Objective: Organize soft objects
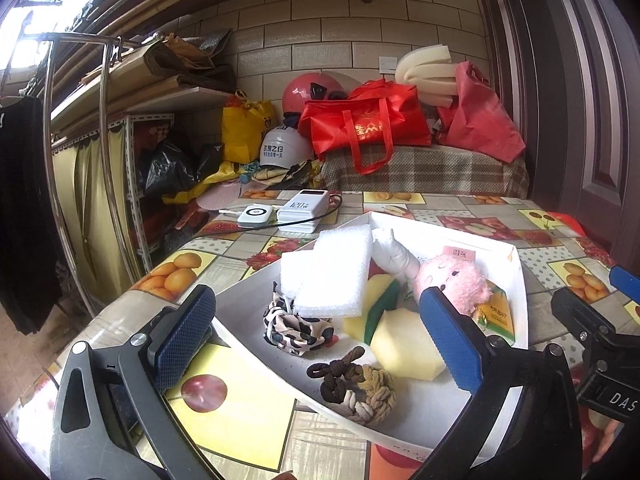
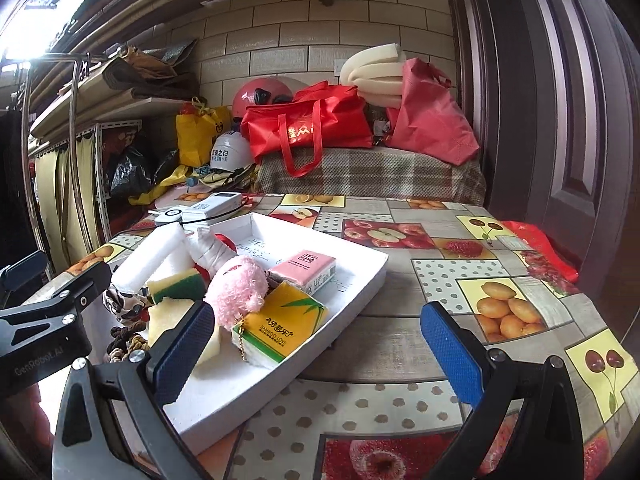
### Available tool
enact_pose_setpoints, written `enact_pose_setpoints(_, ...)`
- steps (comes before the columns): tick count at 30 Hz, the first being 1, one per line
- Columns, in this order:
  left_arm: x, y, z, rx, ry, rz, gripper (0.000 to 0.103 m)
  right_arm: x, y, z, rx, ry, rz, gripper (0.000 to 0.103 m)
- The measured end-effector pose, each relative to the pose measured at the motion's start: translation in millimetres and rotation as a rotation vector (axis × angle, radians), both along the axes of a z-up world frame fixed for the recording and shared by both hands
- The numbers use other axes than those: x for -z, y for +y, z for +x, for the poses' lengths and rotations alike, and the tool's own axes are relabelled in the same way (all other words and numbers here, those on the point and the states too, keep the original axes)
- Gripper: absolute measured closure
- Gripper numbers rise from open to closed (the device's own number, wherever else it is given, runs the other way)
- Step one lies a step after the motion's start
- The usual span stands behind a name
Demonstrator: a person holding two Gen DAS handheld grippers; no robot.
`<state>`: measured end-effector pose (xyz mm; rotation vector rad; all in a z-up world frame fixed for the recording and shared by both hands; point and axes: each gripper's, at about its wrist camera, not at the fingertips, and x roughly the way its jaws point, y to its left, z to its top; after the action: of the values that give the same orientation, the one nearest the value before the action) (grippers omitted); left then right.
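Both sets of jaws stand wide apart with nothing between the pads: the left gripper (image 1: 316,334) hovers over the near end of the white tray (image 1: 248,300), and the right gripper (image 2: 316,346) straddles the tray's near right rim and the bare fruit-print tablecloth (image 2: 440,280). Inside the left jaws' span, the braided rope knot (image 1: 360,390) sits at 6 o'clock, the leopard-print scrunchie (image 1: 294,326) at 9 o'clock, and the yellow sponge (image 1: 408,346) at 3 o'clock, all close together, so a careless close could pinch two soft pieces at once. At 12 o'clock the white foam block (image 1: 330,270) leans on its neighbours, and a tug on the scrunchie could probably tip it. For the right gripper, the pink plush toy (image 2: 240,292) lies at 10 o'clock, resting against the yellow tissue pack (image 2: 286,326); its bead chain (image 2: 240,340) may snag and drag the pack. The tray looks light, so a sideways pull might slide it toward the power banks (image 1: 296,210) at its far left.
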<state>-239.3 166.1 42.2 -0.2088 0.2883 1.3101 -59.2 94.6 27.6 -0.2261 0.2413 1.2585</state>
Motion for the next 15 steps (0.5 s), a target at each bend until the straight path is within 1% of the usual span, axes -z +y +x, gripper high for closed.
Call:
enact_pose_setpoints(1, -0.3, -5.0, 2.0, -0.007, 0.009, 0.01, 0.0, -0.8, -10.3, 2.0, 0.003, 0.0, 0.018, 0.0)
enact_pose_setpoints(3, -1.4, -16.1, 5.6, 0.026, 0.012, 0.031, 0.0, -2.8, -30.8, 8.4, 0.002, 0.025, 0.047, 0.0)
enact_pose_setpoints(7, -1.6, -34.0, 14.9, 0.094, 0.026, 0.012, 0.0, -8.6, -69.3, 19.1, 0.035, 0.08, 0.107, 0.0)
enact_pose_setpoints(9, -1.5, -41.3, 19.7, 0.124, 0.044, 0.002, 0.0, -11.5, -82.8, 23.2, 0.041, 0.095, 0.118, 0.0)
enact_pose_setpoints(12, -1.8, -51.9, 25.9, 0.104, 0.086, 0.01, 0.0, -12.1, -98.0, 26.0, 0.079, 0.09, 0.124, 0.0)
enact_pose_setpoints(14, -2.1, -57.4, 27.9, 0.103, 0.092, 0.005, 0.0, -10.8, -105.3, 28.7, 0.102, 0.088, 0.114, 0.0)
enact_pose_setpoints(15, -1.7, -58.4, 28.6, 0.123, 0.087, -0.014, 0.0, -10.1, -107.8, 30.3, 0.112, 0.088, 0.107, 0.0)
